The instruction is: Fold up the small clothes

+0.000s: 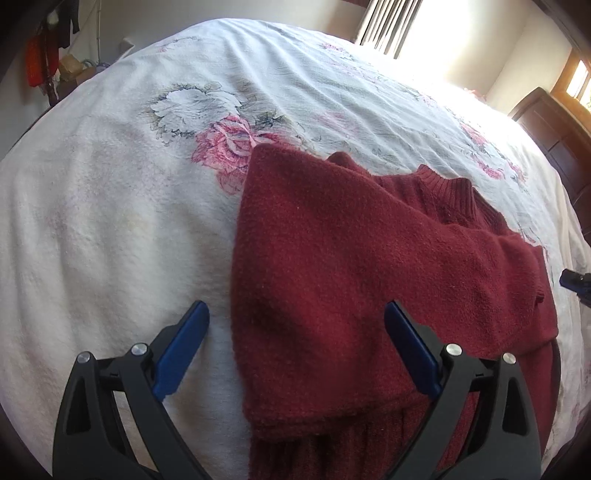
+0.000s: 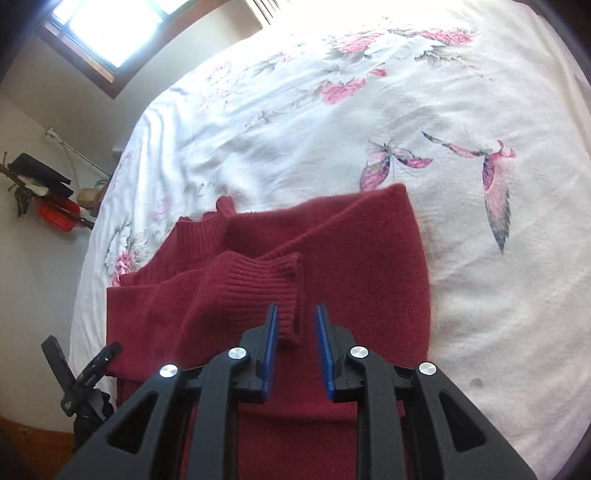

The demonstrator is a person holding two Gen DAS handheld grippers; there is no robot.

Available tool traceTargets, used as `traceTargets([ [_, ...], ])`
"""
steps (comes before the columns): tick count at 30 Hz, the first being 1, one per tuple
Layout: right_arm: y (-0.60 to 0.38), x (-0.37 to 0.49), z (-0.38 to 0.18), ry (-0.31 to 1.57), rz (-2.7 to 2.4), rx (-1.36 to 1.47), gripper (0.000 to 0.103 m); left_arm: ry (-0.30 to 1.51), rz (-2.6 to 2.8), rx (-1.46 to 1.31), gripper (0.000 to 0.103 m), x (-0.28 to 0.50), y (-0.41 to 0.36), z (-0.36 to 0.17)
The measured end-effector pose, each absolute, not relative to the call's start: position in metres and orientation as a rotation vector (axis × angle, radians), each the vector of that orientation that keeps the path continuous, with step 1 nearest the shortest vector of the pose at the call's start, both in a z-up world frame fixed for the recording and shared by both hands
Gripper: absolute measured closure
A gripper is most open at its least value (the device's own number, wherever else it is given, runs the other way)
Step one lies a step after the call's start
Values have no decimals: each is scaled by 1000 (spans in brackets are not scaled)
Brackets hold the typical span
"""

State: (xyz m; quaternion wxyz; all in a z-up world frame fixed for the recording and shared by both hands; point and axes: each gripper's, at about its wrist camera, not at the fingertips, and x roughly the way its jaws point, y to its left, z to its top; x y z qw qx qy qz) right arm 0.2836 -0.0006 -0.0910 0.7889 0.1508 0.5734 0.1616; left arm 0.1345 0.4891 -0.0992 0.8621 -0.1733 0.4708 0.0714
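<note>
Bedroom, one bed under a white floral sheet (image 1: 110, 221), bright window (image 2: 107, 29) behind, so the far part of the sheet is blown out. One dark red knit sweater (image 1: 351, 266) lies on the sheet near the front edge, partly folded, both sleeves laid across the body.

Two grippers. Left gripper (image 1: 297, 314) is nearest in the left wrist view, jaws spread wide, holding nothing; its left blue pad (image 1: 181, 350) is over bare sheet, its right pad (image 1: 412, 350) over the sweater, and the sweater's left edge lies between them. Contact with the cloth can't be judged. The sweater's hem is cut off by the bottom of the frame and half hidden behind the gripper frame.

Right gripper (image 2: 295, 314) has jaws part open, a narrow gap, pointing at one ribbed sleeve cuff (image 2: 273, 280). A corner of the cuff sits in the gap beside the left pad, not pinched as far as it shows.

Further back, the ribbed collar (image 1: 454, 199) lies at the far end of the sweater, facing away. Only a sliver of the right gripper shows at the right edge of the left wrist view. Past the bed, a rack of hanging clothes (image 1: 48, 48) in the corner, too small to count. No hands in view.
</note>
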Motion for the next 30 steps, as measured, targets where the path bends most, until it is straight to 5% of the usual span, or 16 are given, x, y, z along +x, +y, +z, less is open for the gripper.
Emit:
traceTargets([
  [2,0,278,-100,1261,374,329,63,950,141,-355,8,135,487,-88],
  [10,16,279,-136,1334,431,432,63,967,89,-338,8,147,461,-91],
  [16,24,278,-129,1228,414,392,92,1001,92,-243,8,143,453,-105],
  [25,11,253,-89,1258,368,276,93,1013,101,-278,8,139,465,-112],
  [30,-2,257,-113,1326,259,239,88,1022,105,-267,8,141,459,-107],
])
